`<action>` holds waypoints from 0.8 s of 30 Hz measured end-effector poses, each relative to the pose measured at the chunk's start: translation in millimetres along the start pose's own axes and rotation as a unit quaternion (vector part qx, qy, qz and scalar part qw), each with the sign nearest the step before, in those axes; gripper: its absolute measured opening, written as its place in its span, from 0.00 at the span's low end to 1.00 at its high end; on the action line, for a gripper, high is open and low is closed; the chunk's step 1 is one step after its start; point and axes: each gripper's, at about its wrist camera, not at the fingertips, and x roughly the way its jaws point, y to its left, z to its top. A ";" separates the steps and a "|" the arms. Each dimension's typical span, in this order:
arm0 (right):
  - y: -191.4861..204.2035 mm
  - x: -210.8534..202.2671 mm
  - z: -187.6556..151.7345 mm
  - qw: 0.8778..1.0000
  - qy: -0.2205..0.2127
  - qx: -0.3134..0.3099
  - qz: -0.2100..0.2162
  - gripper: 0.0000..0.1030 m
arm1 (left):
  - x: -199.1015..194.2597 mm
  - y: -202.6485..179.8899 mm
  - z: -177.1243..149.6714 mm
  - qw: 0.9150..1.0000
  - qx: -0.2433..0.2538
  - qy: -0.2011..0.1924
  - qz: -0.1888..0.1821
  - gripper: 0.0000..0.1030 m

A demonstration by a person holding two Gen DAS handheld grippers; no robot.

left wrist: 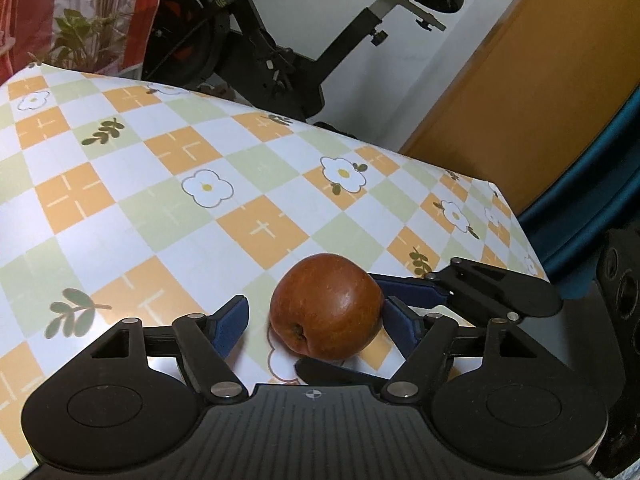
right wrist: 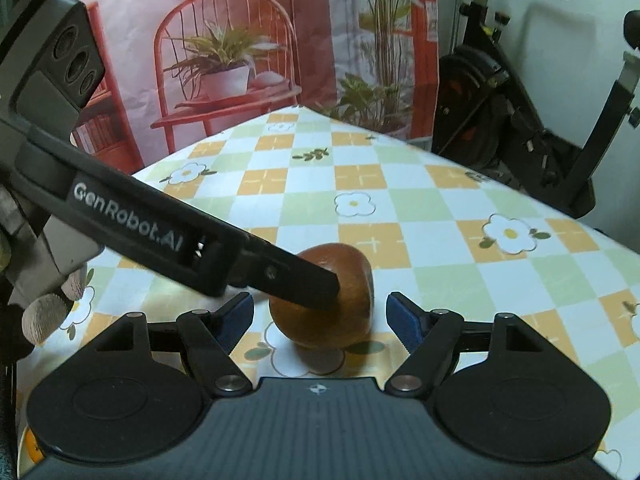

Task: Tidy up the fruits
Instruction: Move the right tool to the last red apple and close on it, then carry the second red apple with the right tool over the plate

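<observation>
Both grippers are closing in on one fruit, with no grasp made yet.

A round, reddish-brown, glossy apple (left wrist: pixel 326 307) is resting on the desk (left wrist: pixel 160 208), which is covered in an orange, green and white checked cloth with flower prints. The left gripper (left wrist: pixel 316 320) is framing the apple with its blue-padded fingers (left wrist: pixel 230 326) standing wide; one pad is lying close against the apple's side, though I cannot tell whether it is touching. The right gripper (right wrist: pixel 320 320) is also standing wide, its pads clear of the apple (right wrist: pixel 344 304), which is lying just ahead of them. The step in hand appears to be the approach to pick up. Next, one gripper probably needs to centre on the apple and squeeze while the other is backing off, since their fingers are crowding the same fruit.
</observation>
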 end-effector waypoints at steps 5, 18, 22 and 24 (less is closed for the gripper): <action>-3.2 3.2 2.3 1.000 0.010 0.003 0.008 0.69 | 6.2 -3.6 -0.9 1.000 0.006 0.006 -0.005 0.75; 3.2 -0.4 0.1 1.000 0.007 -0.013 0.000 0.57 | 2.2 -11.8 -5.6 1.000 0.013 0.016 -0.008 0.67; 6.2 -5.5 0.5 1.000 0.004 -0.016 0.000 0.57 | -8.4 -17.1 -6.8 1.000 0.018 0.009 -0.010 0.66; 8.1 -10.7 1.6 1.000 0.000 -0.017 0.000 0.57 | -15.6 -20.5 -7.2 1.000 0.021 0.005 -0.012 0.66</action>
